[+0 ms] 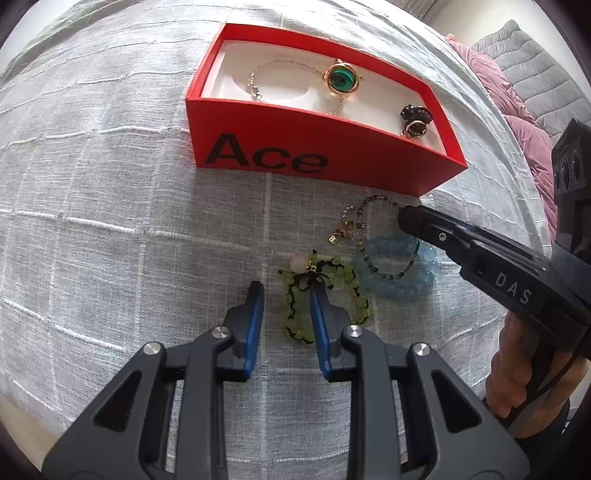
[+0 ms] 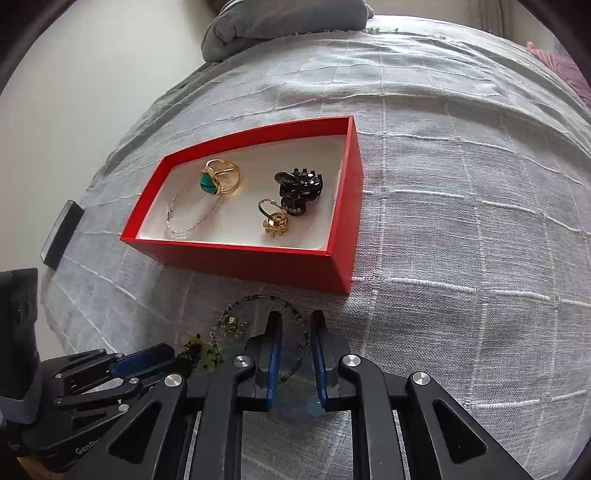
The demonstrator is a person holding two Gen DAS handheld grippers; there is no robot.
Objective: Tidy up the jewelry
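Note:
A red box (image 1: 258, 136) printed "Ace" lies on the grey checked cloth. It holds a green-stone ring (image 2: 218, 177), a thin chain (image 2: 192, 218), a black hair clip (image 2: 299, 188) and a gold ring (image 2: 275, 219). In front of it lie a dark bead bracelet (image 1: 369, 201), a blue bead bracelet (image 1: 399, 284) and a green bead bracelet (image 1: 354, 280). My left gripper (image 1: 284, 288) points down, slightly open, with the green bracelet's left strand loose between its fingers. My right gripper (image 2: 295, 317) is slightly open astride the dark bracelet's (image 2: 258, 298) strand, above the blue one.
A pink cushion (image 1: 517, 122) and a grey quilted pillow (image 1: 535, 62) lie at the right. Grey folded fabric (image 2: 284, 26) sits at the far end. A dark flat object (image 2: 61, 236) rests by the cloth's left edge. A hand (image 1: 517, 362) holds the right gripper.

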